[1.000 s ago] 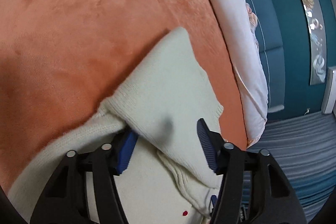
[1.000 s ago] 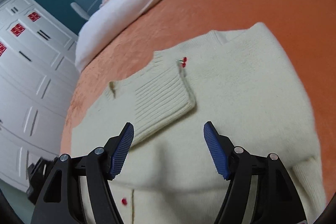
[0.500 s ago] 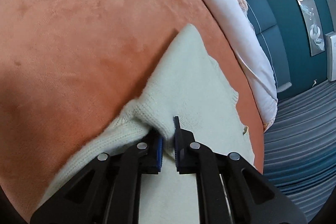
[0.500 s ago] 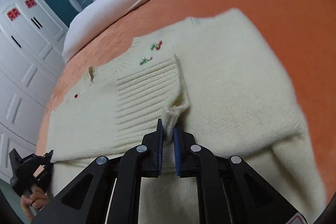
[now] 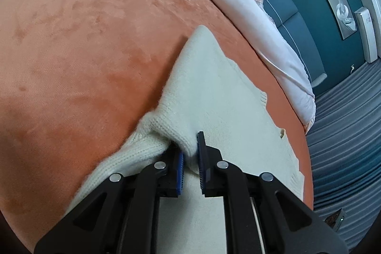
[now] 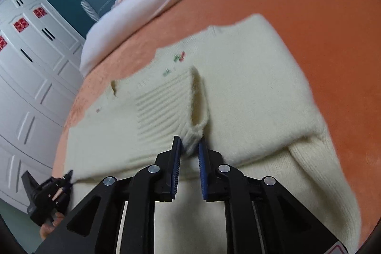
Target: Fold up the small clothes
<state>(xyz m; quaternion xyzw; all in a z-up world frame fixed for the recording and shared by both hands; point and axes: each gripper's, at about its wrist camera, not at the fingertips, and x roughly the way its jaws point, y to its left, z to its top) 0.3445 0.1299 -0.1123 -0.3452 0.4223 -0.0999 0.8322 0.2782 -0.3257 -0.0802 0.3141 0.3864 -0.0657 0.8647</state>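
- Orange blanket (image 5: 83,51) lies bare on the left of the cream sweater (image 5: 214,92); its edge by the striped floor (image 5: 345,146) is close on the right.
- Sweater lies partly folded on the blanket; ribbed cuff (image 6: 166,106) rests on its body.
- Left gripper (image 5: 190,154): jaws clamped on a sweater fold.
- Right gripper (image 6: 189,146): jaws pinching the cuff.
- White pillow (image 5: 250,23) lies beyond the sweater.
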